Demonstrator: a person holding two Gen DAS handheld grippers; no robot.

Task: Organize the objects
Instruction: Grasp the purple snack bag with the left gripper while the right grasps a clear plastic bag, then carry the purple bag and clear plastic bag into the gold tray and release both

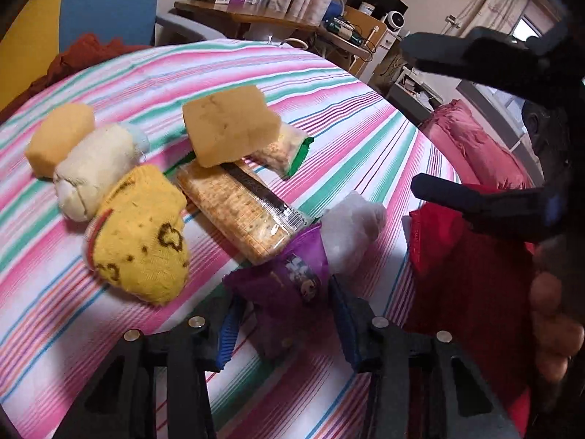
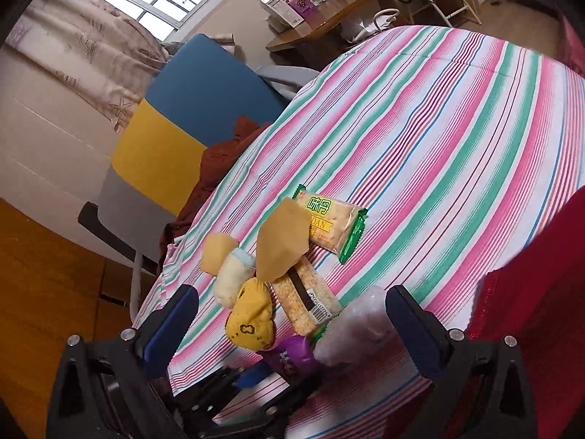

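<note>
My left gripper [image 1: 285, 323] is closing around a purple snack packet [image 1: 289, 278] on the striped tablecloth [image 1: 329, 109]; whether its pads touch the packet I cannot tell. My right gripper [image 2: 292, 314] is open and empty above the pile; it shows at the right of the left wrist view [image 1: 416, 117]. The pile holds a yellow rolled sock [image 1: 140, 237], a cream rolled sock [image 1: 95, 168], two tan sponges [image 1: 230, 124] [image 1: 58, 137], a cracker pack [image 1: 237, 212], a green-edged snack pack [image 2: 329, 225] and a crumpled white plastic bag [image 1: 353, 230].
A red cloth [image 1: 471, 256] lies at the table's right edge and a rust-brown cloth [image 2: 219, 168] at the far left edge. A blue and yellow chair [image 2: 190, 109] stands beyond the table. A wooden desk [image 1: 248, 18] with boxes stands behind.
</note>
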